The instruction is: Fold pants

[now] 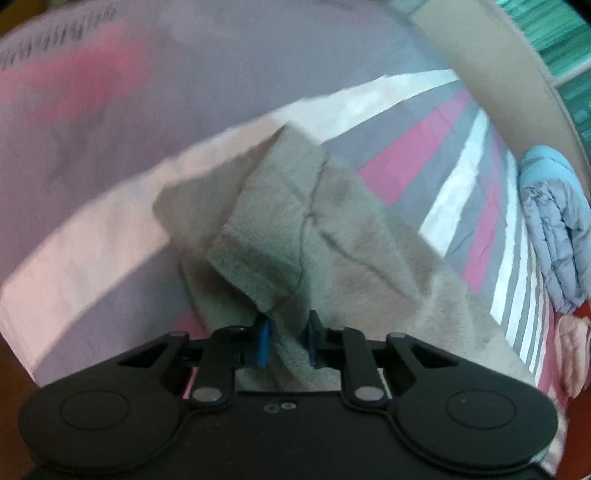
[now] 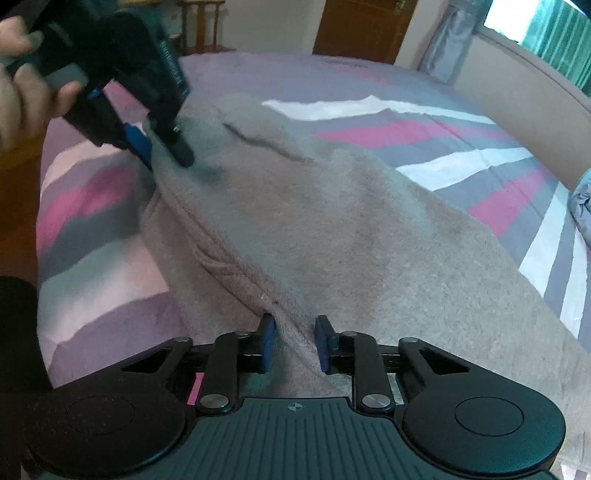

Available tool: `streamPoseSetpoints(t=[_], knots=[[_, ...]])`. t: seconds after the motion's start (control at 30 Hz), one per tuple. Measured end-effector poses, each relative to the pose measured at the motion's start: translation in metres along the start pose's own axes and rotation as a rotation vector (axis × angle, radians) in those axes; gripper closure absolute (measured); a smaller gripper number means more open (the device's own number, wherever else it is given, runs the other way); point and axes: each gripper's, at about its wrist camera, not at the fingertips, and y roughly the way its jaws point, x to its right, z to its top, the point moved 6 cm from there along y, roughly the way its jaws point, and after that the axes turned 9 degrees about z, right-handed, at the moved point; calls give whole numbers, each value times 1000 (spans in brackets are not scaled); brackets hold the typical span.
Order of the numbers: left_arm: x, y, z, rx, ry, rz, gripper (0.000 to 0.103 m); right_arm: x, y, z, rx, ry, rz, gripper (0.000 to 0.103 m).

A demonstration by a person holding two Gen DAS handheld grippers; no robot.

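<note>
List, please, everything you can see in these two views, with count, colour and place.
pants: one, grey fleece, spread across the bed, edge pinched by both grippers
bedspread: one, pink, grey and white stripes, under the pants
bundled jacket: one, pale blue, at the bed's right edge
pink garment: one, below the jacket, blurred
door: one, brown wood, far wall
curtain: teal, upper right
left gripper: black with blue pads, shut on the pants
right gripper: same colours, shut on the pants
left hand: holding the left gripper
</note>
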Motion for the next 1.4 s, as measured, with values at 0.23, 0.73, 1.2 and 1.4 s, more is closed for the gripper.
streamPoseSetpoints(t=[0.23, 0.73, 1.2, 1.4], knots=[[-7, -34, 37, 84, 101, -18, 93, -15, -52, 33, 129, 62, 71, 88], [-64, -22, 42, -34, 44, -15, 73, -51, 5, 10, -17, -25, 45, 85], [-2, -43, 11, 51, 232, 19, 74, -44, -13, 1, 16, 120, 62, 73], [70, -20, -56, 0, 436, 12, 74, 9, -57, -37, 86, 442, 35, 48]])
